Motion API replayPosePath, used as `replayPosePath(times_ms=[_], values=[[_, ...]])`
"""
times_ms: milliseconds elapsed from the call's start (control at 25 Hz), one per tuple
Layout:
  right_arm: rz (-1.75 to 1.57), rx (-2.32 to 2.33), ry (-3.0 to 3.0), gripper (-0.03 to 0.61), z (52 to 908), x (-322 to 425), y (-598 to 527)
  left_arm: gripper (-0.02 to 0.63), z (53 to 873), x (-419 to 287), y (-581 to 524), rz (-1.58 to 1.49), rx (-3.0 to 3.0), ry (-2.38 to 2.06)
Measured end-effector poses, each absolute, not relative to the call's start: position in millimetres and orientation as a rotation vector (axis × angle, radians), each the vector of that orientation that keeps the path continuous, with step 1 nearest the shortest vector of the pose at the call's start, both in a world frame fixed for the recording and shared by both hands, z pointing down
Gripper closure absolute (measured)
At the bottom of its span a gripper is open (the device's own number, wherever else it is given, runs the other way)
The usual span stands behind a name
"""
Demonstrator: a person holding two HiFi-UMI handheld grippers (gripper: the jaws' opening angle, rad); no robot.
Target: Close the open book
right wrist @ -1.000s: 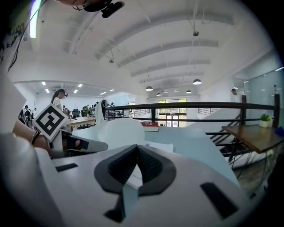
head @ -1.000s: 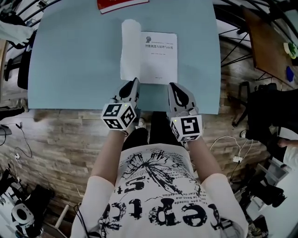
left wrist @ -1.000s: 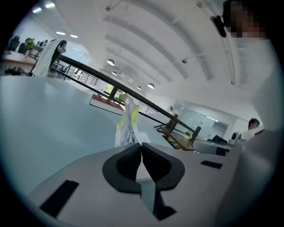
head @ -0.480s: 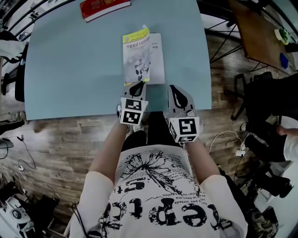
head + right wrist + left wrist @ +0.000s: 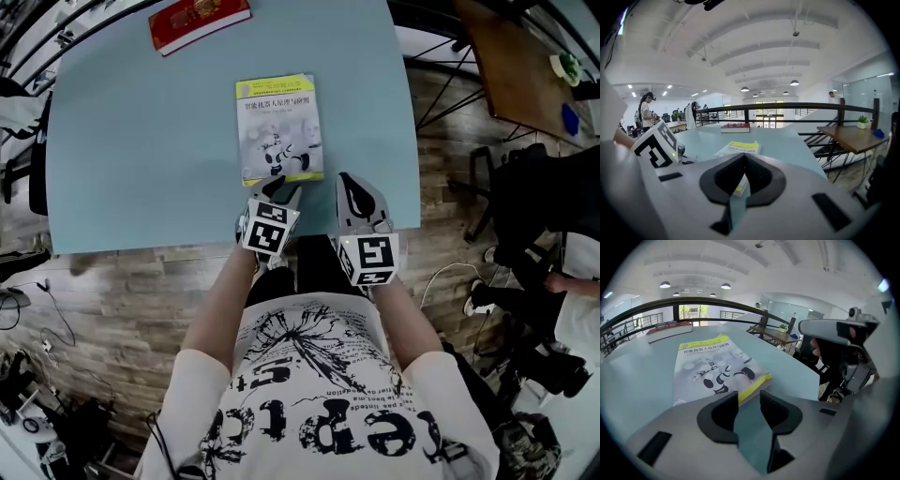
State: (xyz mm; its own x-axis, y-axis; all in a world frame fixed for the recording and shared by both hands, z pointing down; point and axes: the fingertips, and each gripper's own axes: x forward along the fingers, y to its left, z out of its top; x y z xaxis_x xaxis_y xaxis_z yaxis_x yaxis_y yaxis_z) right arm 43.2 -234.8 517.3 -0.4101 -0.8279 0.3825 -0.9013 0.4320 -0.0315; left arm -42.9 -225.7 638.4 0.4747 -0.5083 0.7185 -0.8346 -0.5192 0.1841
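Note:
The book (image 5: 278, 127) lies closed and flat on the pale blue table (image 5: 141, 141), its grey and yellow cover facing up. My left gripper (image 5: 281, 192) sits just short of the book's near edge. In the left gripper view its jaws (image 5: 749, 397) are opening, with only bare table between them and the book's (image 5: 712, 369) yellow corner just beyond the tips. My right gripper (image 5: 349, 183) hovers to the right of the book over the table's front edge. Its tips (image 5: 743, 157) meet, shut on nothing, and the book (image 5: 738, 147) shows past them.
A red book (image 5: 199, 19) lies at the table's far edge. The table's front edge runs right under both grippers. A brown wooden table (image 5: 525, 66) stands off to the right, beyond black railings. In the right gripper view a person (image 5: 647, 110) stands far off at the left.
The book was open on white pages; its cover swung over and now lies shut. The left gripper's jaws, closed before, have let go and parted near the book's front edge.

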Motion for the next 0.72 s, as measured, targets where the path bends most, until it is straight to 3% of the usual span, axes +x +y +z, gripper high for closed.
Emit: replayPosePath(times_ms=[320, 480, 720], values=[[0.335, 1.489, -2.404, 0.568, 505.9, 32.1, -240.2, 0.447, 606.3, -54.5, -222.8, 0.709, 2.221, -1.126], [0.32, 1.462, -2.448, 0.568, 488.9, 22.2, -233.2, 0.564, 553.5, -77.2, -227.2, 0.544, 2.274, -1.264], [0.25, 1.452, -2.509, 0.569, 451.4, 4.2, -226.6, 0.591, 456.2, -106.0, -228.7, 0.351, 2.461, -1.393]])
